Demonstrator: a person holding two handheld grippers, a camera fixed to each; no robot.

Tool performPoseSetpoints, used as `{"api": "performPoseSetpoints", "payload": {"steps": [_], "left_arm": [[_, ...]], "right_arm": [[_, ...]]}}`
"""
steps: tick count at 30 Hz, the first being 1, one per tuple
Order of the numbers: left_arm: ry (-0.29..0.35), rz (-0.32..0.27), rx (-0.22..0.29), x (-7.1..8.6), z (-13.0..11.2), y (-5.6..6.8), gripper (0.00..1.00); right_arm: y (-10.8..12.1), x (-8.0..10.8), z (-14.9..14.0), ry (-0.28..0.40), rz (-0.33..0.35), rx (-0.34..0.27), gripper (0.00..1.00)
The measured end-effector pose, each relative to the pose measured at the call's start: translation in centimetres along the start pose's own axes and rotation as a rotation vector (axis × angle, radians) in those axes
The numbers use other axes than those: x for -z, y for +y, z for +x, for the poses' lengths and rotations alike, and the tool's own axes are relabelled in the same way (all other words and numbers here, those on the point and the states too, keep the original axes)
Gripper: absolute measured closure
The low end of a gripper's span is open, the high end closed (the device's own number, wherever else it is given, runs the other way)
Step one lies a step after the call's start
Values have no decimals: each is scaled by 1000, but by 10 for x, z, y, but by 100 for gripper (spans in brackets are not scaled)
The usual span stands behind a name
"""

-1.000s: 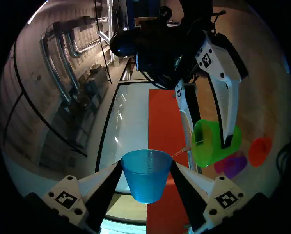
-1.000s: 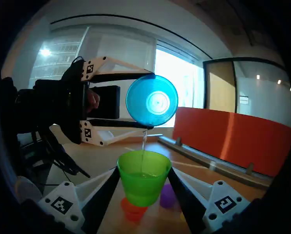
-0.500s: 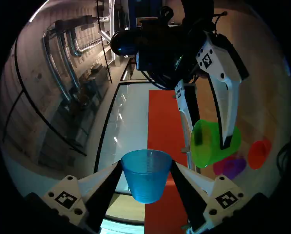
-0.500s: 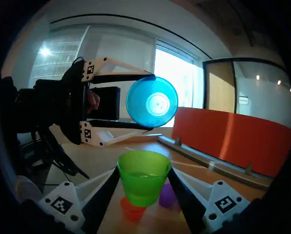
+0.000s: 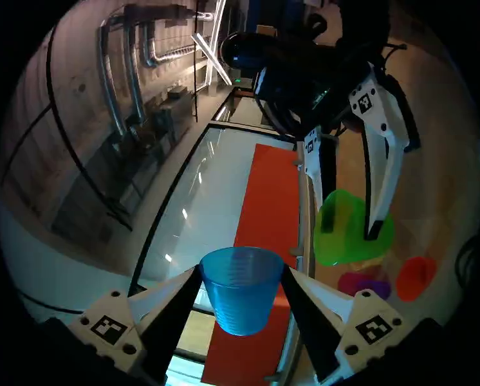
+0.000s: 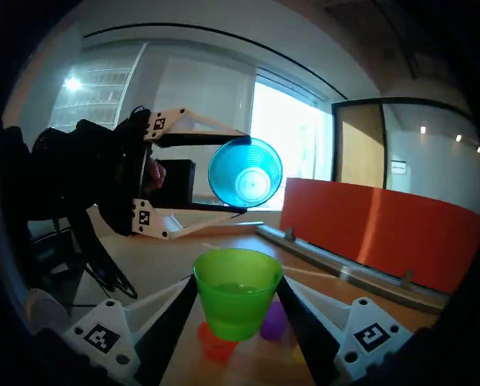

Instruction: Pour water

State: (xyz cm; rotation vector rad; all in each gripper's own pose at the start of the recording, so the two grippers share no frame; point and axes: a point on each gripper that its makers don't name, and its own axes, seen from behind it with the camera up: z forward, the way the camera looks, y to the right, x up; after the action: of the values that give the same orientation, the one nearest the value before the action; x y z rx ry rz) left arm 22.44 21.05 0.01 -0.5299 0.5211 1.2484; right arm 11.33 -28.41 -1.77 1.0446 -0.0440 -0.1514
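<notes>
blue cup [image 5: 242, 289] tipped, green cup [image 6: 237, 293] holding water

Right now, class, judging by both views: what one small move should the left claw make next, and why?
Probably turn the left claw back so the blue cup comes upright. In the right gripper view it is tipped on its side above the green cup, no stream falls from it, and water already sits in the green cup, held by the right claw. The pour looks finished.

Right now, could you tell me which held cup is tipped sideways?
The blue cup in the left claw: its mouth faces sideways, while the green cup stands upright.
</notes>
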Motion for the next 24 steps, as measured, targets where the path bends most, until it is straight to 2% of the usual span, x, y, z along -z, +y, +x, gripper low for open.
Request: {"api": "performPoseSetpoints", "payload": {"steps": [15,24], "left_arm": [[-61,-40,354,10,-32,18,12],[-107,-69,601,18,-50,31,13]], "right_arm": [[5,12,7,17,-36,5,9],[13,19,12,30,-63,3,9]]}}
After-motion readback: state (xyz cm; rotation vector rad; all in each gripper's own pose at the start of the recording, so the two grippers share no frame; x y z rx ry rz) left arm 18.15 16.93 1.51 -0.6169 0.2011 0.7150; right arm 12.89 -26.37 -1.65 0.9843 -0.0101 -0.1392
